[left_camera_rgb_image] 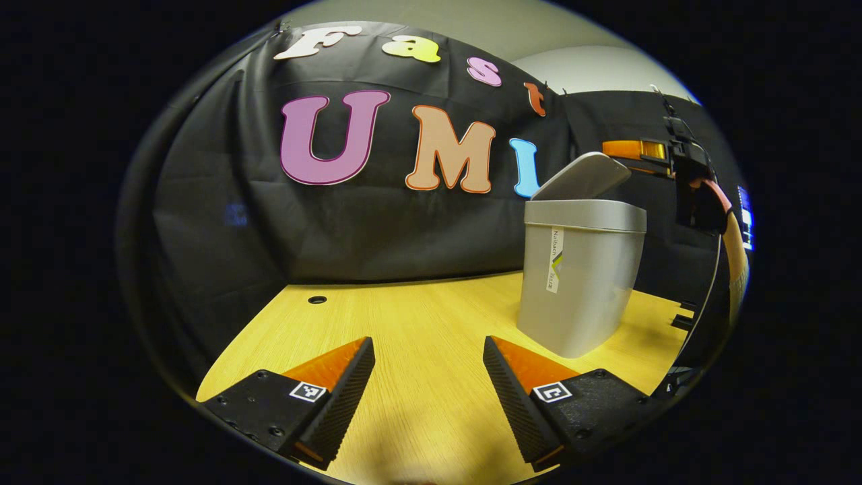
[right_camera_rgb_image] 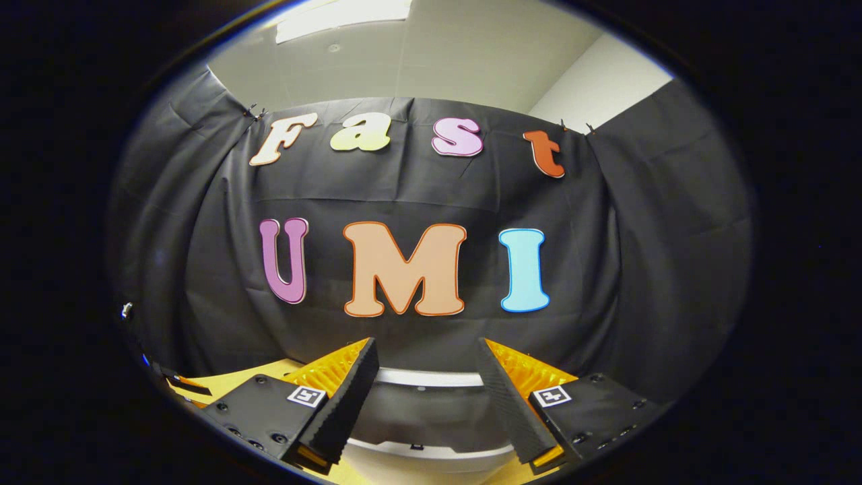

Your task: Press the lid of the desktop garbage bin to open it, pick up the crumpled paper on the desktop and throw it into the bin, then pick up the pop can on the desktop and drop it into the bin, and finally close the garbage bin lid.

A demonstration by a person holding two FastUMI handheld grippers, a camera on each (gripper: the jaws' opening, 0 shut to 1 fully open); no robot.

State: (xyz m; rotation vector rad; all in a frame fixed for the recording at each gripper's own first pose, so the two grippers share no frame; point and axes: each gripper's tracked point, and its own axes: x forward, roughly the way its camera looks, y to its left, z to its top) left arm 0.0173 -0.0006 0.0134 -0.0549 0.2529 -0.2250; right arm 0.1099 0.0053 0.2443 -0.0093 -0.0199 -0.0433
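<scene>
The bin stands on the tabletop ahead and to the right of the left gripper, its lid tipped up at the far side, so the mouth is open. The left gripper hovers low over bare wood, fingers spread apart with nothing between them.

In the right gripper view the right gripper hangs right above the bin's open mouth, looking along over the rim toward the cloth wall. Its fingers are parted and hold nothing (the left gripper view shows this gripper just beyond the bin's right side, raised near lid height).

So the right gripper is the nearer one to the lid, which lies just in front of and below it. I judge closing the lid is its job: a short push down. I can't make out paper or can.
</scene>
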